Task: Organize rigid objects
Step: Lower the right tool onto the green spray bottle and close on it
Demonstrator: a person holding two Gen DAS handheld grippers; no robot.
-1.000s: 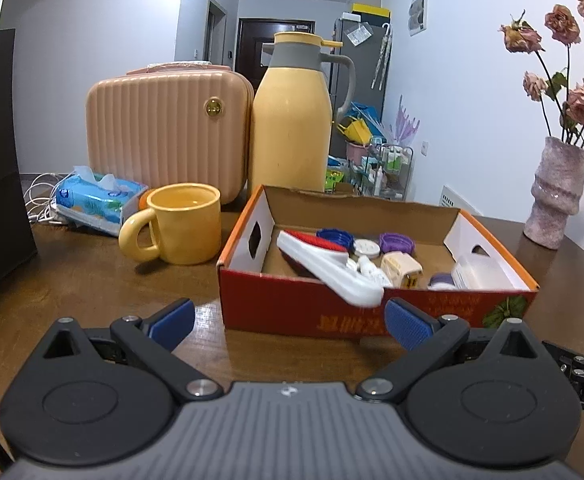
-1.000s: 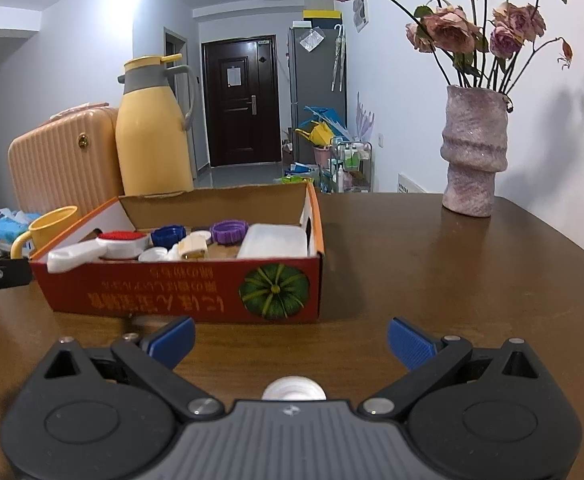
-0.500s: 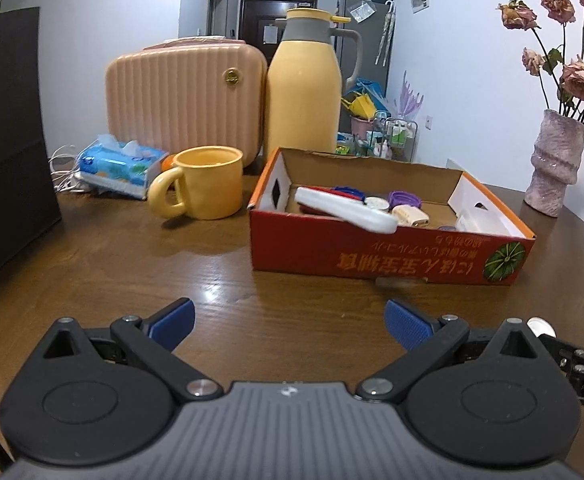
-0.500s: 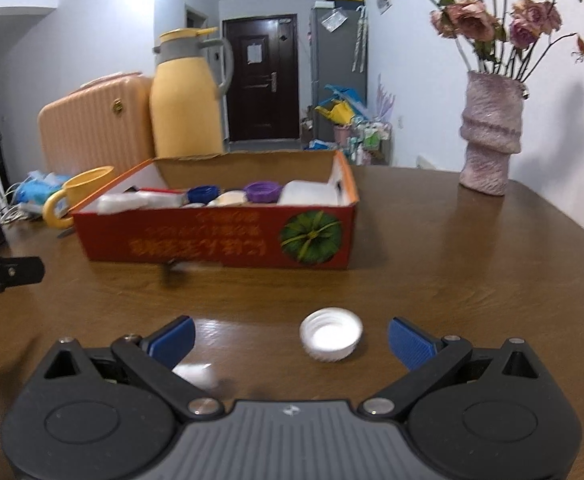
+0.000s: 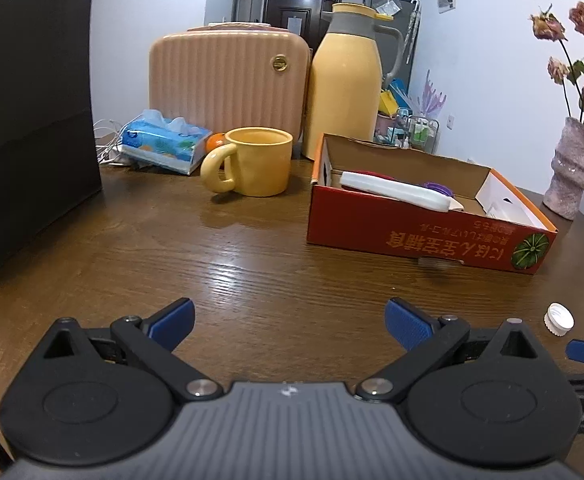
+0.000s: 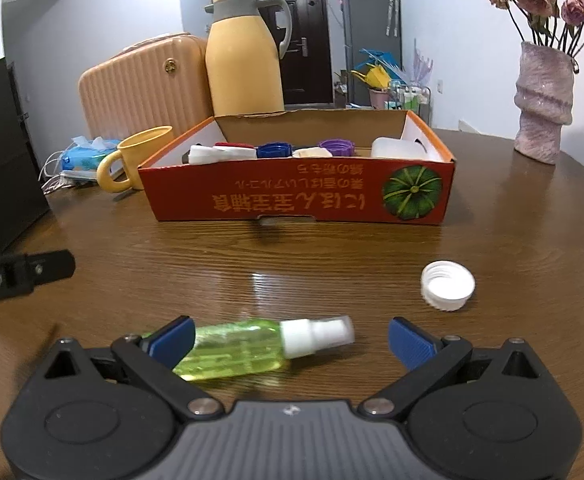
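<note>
over the table, both grippers gape wide; green spray bottle (image 6: 235,350) lies between right jaws.

A dark wooden table (image 5: 139,248) with a glossy grain stretches ahead of the tool, catching pale reflections of overhead light. Beyond its far edge, white walls (image 6: 107,8) frame a corridor ending at a dark brown door (image 6: 306,36). A grey cabinet (image 6: 372,20) stands just right of the door, with a cluttered wire rack (image 6: 406,96) below it.
</note>
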